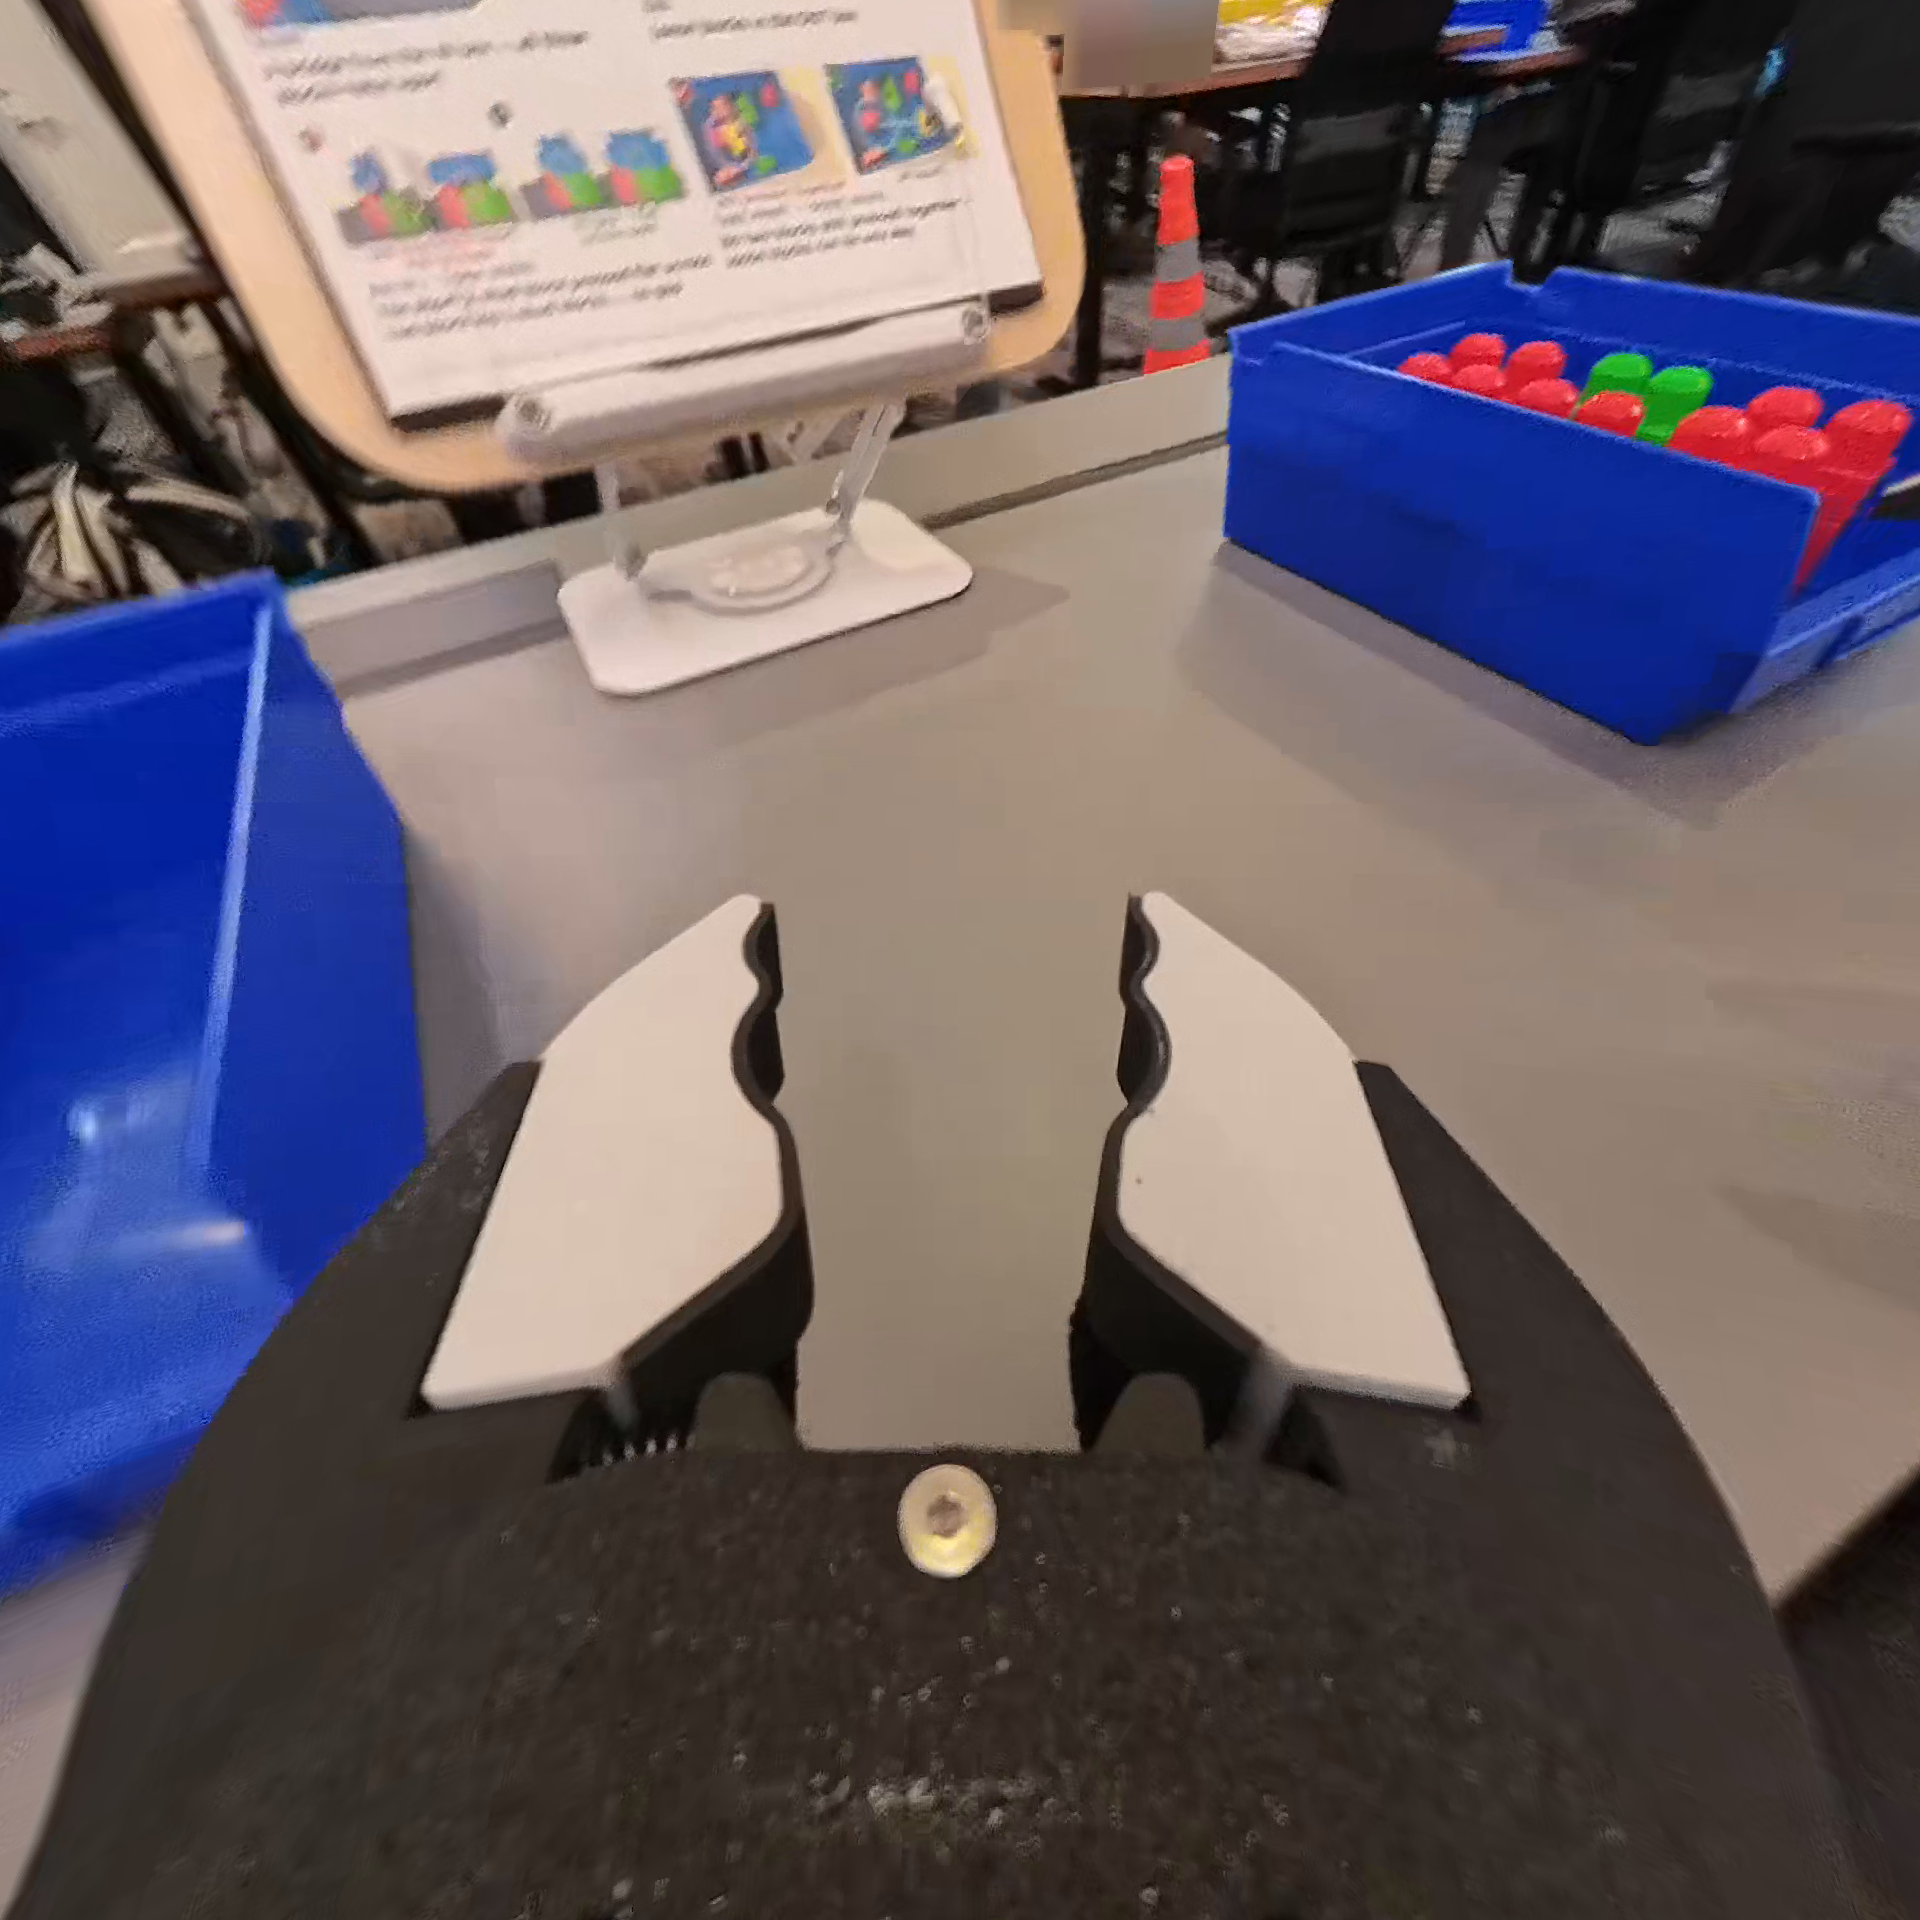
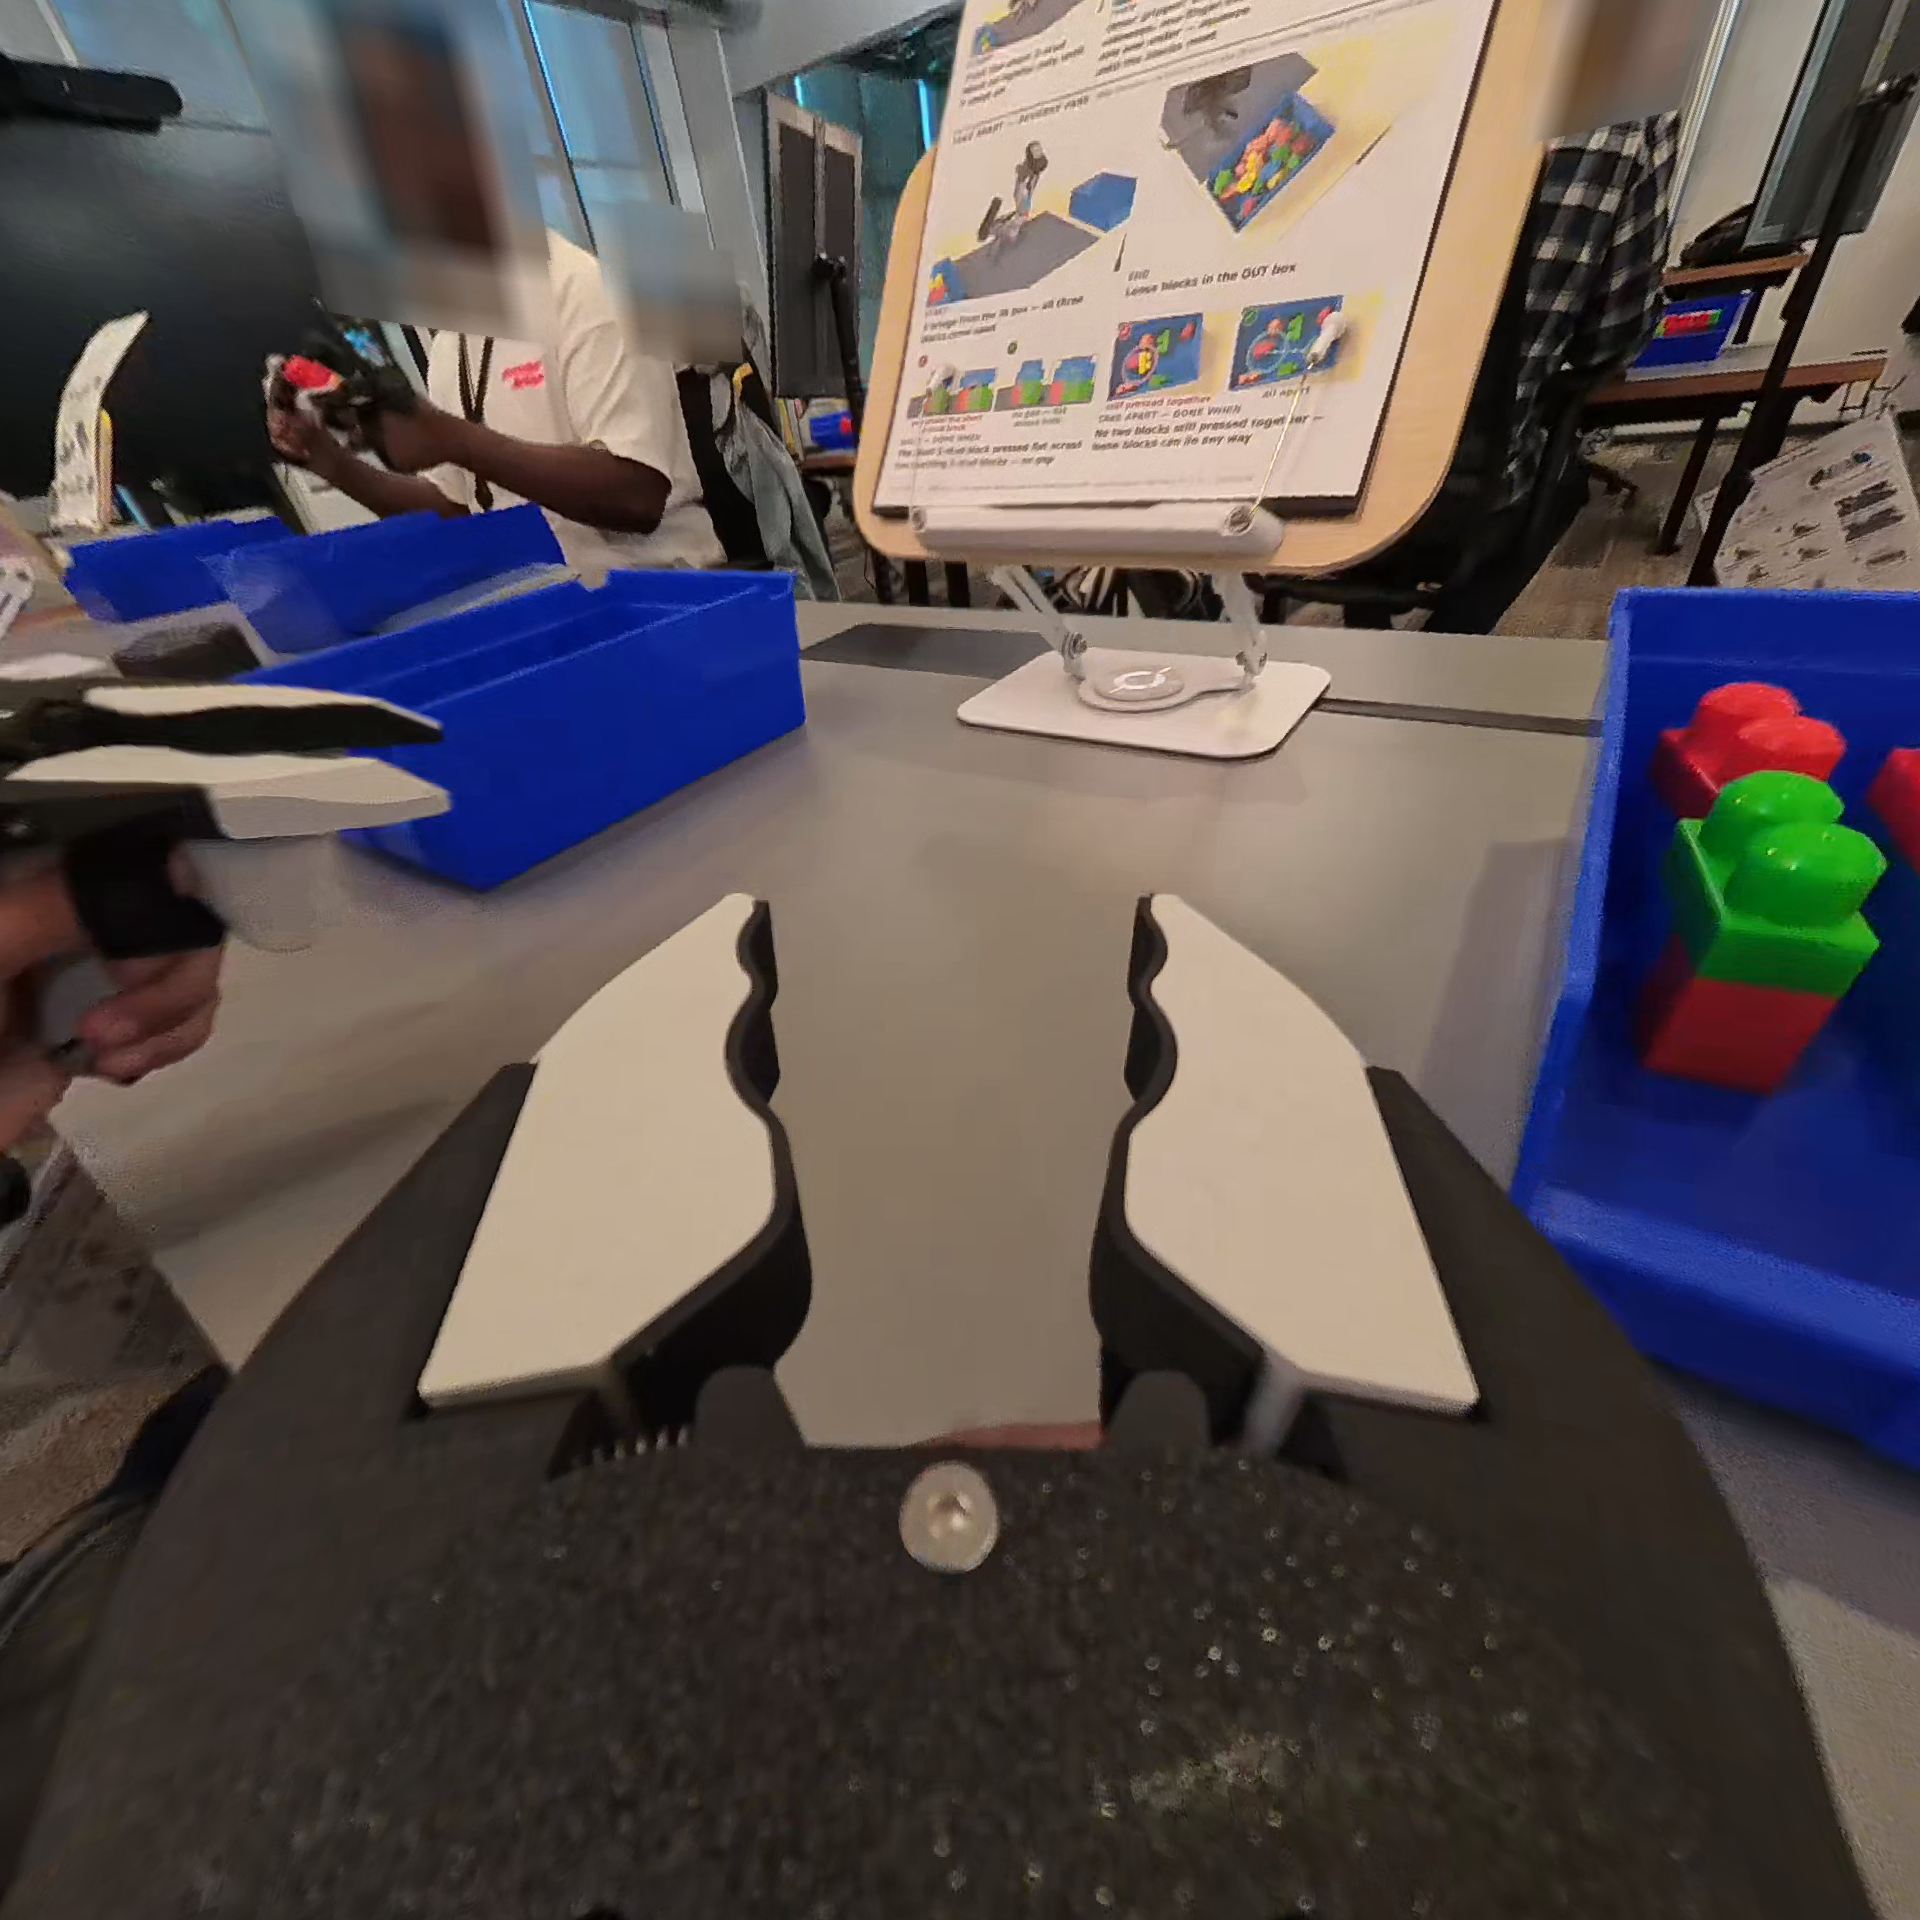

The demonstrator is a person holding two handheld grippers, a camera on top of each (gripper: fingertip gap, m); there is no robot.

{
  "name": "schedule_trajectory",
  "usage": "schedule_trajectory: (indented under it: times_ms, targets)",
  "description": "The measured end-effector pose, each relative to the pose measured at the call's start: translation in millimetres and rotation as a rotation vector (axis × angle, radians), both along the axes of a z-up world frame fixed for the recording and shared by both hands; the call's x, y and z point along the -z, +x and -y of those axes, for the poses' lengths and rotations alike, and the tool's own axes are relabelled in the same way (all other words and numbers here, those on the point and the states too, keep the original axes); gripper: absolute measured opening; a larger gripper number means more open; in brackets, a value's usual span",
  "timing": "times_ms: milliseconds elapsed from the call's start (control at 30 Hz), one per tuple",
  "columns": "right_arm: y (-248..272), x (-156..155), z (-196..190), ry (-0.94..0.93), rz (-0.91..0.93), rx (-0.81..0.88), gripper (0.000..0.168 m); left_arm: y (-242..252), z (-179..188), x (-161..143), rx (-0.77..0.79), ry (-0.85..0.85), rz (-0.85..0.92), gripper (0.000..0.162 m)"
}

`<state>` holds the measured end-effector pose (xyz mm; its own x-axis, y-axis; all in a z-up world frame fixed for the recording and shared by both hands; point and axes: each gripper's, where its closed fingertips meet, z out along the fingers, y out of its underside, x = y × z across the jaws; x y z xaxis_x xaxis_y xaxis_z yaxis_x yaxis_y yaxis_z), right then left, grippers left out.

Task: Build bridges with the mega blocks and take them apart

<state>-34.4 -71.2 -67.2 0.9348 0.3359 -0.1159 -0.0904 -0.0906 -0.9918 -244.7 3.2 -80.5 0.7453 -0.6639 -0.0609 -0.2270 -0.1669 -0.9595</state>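
The left gripper [image 1: 951, 914], black-bodied with white two-finger plates, hovers over the bare middle of the grey tabletop [image 1: 1039, 790] with its jaws spread and nothing between them. The right gripper [image 2: 951, 914], of the same build, is likewise spread and empty above the table. The red and green plastic mega blocks [image 1: 1662, 405] sit inside the blue plastic bin [image 1: 1507, 561] at the table's right edge; in the right wrist view a green block [image 2: 1777, 894] stands stacked on a red one there. A second blue plastic bin [image 2: 561, 717] rests toward the left edge. A white-footed stand holding a printed instruction sheet [image 1: 644, 208] stands at the far edge.
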Motion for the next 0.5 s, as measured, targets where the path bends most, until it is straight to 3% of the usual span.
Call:
schedule_trajectory:
  times_ms: [133, 300, 400, 500]
  targets:
    - [-1.6, 6.6, 20.5, -0.003, 0.126, 0.036, 0.064, -17.2, 46.4, 22.4, 0.005, -0.095, 0.086, 0.062]
    - [14.0, 0.9, 31.7, 0.002, 0.111, 0.083, 0.060, -7.0, 57.3, 32.0, 0.041, -0.123, 0.100, 0.064]
    - [68.9, -1.4, 33.6, 0.003, 0.159, 0.255, 0.059, 53.4, 66.2, 30.7, 0.156, -0.241, 0.159, 0.069]
    - [142.4, 5.4, 42.3, -0.020, 0.169, 0.463, 0.058, 147.3, 81.5, 41.4, 0.306, -0.412, 0.073, 0.066]
